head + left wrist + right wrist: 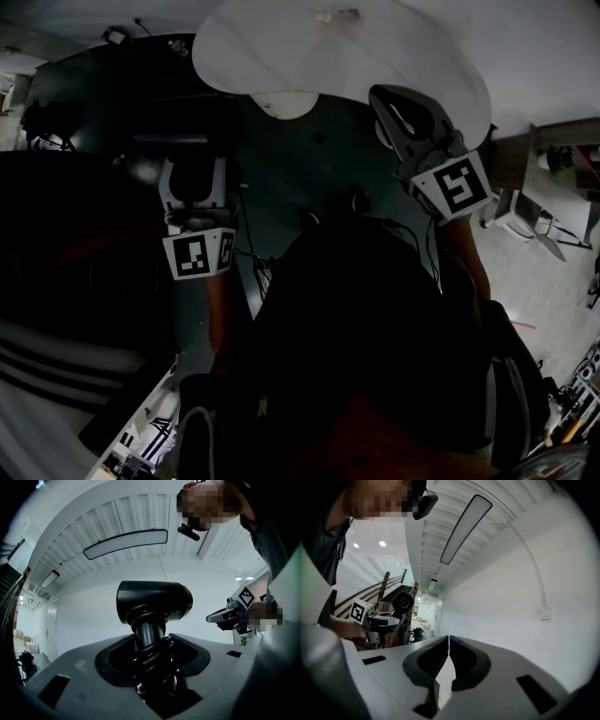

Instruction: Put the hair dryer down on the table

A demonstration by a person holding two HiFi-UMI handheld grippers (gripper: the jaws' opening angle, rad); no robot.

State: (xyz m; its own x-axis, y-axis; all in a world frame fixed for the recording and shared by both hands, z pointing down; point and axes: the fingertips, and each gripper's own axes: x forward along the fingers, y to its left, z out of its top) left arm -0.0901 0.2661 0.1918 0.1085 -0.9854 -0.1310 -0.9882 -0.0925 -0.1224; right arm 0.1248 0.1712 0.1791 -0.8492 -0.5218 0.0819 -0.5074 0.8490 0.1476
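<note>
A black hair dryer (pixel 154 601) stands upright in my left gripper (pixel 152 641), whose jaws are shut on its handle and the cord coiled round it. In the head view that left gripper (pixel 187 150) is at the left, over dark floor and short of the white round table (pixel 281 47); the dryer is lost in the dark there. My right gripper (pixel 449 639) is shut, its jaw tips touching with nothing between them. It reaches over the table's near right edge (pixel 389 98). The right gripper view shows the hair dryer (pixel 403 603) raised on the left gripper (pixel 379 619).
Both gripper views look up at a white ceiling with a long lamp (pixel 125 543). A white chair (pixel 525 217) stands on the floor at the right. A staircase (pixel 389 590) rises behind the left gripper. The person's dark clothes fill the lower head view.
</note>
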